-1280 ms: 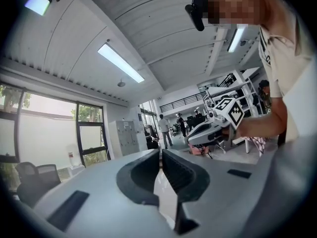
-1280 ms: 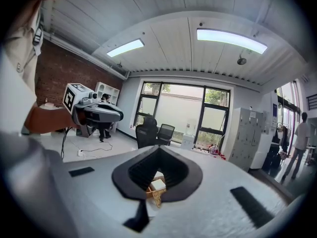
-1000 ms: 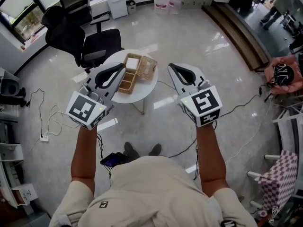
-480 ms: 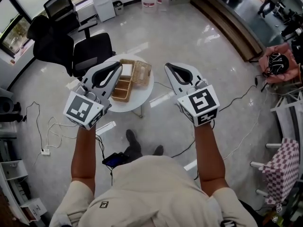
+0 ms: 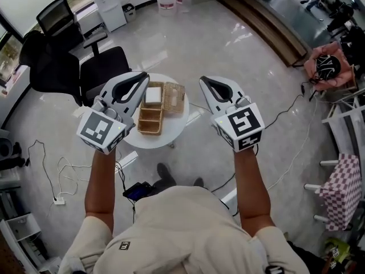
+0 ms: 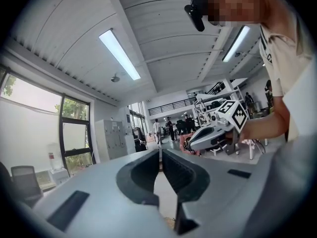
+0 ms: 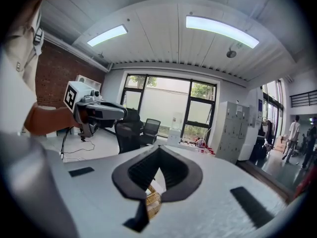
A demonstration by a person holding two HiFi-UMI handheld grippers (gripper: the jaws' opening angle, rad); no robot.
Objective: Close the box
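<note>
Box (image 5: pixel 150 132) sits on the little round white table (image 5: pixel 171 135), way down below both tools, so neither one is touching it. It's a wicker thing with dividers inside, and the flap on its right side lies folded out, so it's still open. A white block (image 5: pixel 153 95) shows in the compartment at the far end.

Left tool (image 5: pixel 141 80) is held out in front of the person, pointing about level. In the head view its tip lines up over the table's left edge, near the box's far corner. Its own view shows the jaws brought together with only a hairline slit between the pads and nothing caught in there.

Right tool (image 5: pixel 204 83) hangs just off the right side of the table, tipped a touch downward. Its jaws are pressed together too and empty, and a bit of the wicker peeks through underneath them in its view.

Both tools are side by side and well apart, each showing up in the other's camera. Black office chairs (image 5: pixel 105 61) stand on the shiny floor beyond the table.
</note>
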